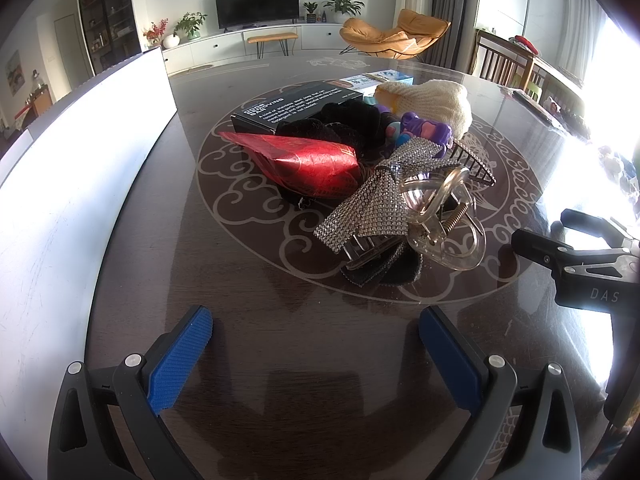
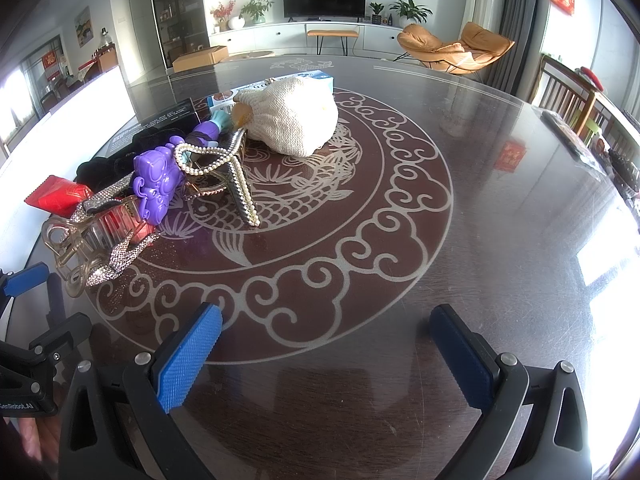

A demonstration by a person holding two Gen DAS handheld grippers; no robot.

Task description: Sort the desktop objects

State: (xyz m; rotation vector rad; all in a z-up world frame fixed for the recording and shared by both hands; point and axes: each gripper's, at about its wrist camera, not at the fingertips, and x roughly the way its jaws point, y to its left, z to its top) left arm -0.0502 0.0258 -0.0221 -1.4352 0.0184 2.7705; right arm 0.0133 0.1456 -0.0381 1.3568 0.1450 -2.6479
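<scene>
A heap of small objects lies on the round dark table [image 1: 280,320]: a red packet [image 1: 312,160], a black box [image 1: 296,108], black velvet scrunchies [image 1: 344,124], a rhinestone bow clip [image 1: 372,200], a clear claw clip [image 1: 448,216], a purple toy [image 1: 424,128] and a cream knitted pouch [image 1: 432,100]. My left gripper [image 1: 316,340] is open and empty, short of the heap. My right gripper [image 2: 326,338] is open and empty over bare table; the heap lies ahead to its left, with the purple toy [image 2: 154,184], a pearl clip [image 2: 236,176] and the pouch [image 2: 296,120].
A white bin [image 1: 80,184] stands along the table's left side. A blue-and-white box [image 2: 280,84] lies behind the pouch. Wooden chairs [image 1: 508,60] stand at the table's far right. The right gripper's body shows at the right edge of the left wrist view [image 1: 580,256].
</scene>
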